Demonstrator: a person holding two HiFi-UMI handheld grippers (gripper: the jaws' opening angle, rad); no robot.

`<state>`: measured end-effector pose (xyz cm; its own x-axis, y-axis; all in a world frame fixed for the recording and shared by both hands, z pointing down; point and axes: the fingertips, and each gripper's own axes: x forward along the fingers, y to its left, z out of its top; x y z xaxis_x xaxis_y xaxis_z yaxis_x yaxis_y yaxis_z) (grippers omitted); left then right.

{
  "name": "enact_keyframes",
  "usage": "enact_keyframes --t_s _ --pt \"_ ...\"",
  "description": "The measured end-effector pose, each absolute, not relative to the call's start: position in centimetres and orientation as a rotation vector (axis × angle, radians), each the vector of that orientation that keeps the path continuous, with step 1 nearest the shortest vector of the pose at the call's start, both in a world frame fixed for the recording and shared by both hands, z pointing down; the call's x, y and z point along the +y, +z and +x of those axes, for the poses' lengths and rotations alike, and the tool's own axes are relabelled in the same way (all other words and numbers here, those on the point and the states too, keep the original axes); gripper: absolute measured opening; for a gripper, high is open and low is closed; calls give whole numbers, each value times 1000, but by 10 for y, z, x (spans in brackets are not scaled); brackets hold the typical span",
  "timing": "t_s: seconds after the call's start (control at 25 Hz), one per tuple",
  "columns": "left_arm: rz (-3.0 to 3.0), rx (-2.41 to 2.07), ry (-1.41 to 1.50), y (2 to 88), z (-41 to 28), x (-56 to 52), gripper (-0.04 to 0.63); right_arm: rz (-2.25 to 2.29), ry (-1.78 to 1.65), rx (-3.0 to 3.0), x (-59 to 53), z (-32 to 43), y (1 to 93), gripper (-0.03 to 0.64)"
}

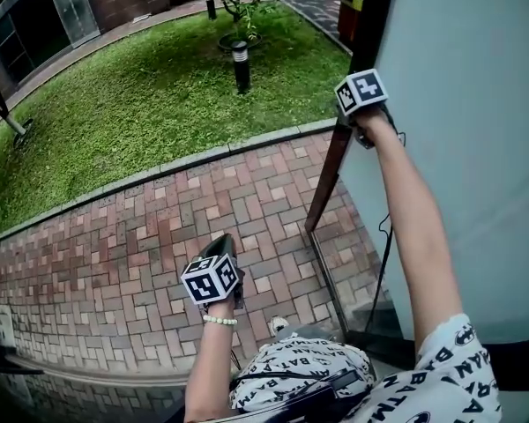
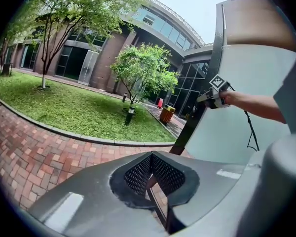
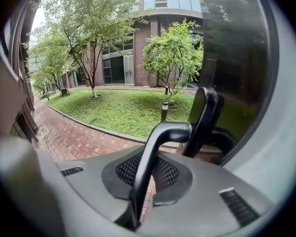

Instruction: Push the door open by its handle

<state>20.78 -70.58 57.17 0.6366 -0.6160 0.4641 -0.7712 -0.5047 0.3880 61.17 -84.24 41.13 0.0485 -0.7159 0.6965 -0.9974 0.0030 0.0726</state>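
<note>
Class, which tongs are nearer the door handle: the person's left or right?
Right. The right tongs are closed on the door handle. The left tongs hang low over the brick paving, well away from the handle.

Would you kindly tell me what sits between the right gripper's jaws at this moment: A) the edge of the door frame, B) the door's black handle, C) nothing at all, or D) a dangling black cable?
B: in the right gripper view the curved black door handle rises from between the jaws of the right gripper, which are closed on it.
</note>
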Motion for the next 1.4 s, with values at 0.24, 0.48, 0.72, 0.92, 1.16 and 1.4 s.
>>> enact_keyframes --t_s 0.24,0.48,0.72,0.92,1.16,1.4 --pt "2292 -1070 372 576 220 -710 -12 1802 657 -1685 -834 646 410 25" --pt "2290 -1076 383 581 223 -711 -12 1830 669 -1669 -830 671 413 25" --pt "2285 -1082 386 583 220 -712 -12 1845 678 -1668 -829 677 412 25" --pt "2285 -1089 382 583 219 -708 -12 1889 691 -1646 -829 680 413 37" --pt "2279 -1105 367 582 205 -700 -12 1998 686 -1720 -818 667 397 206" --pt "2288 -1114 354 579 192 -684 -12 2176 411 -1656 -756 634 363 206"
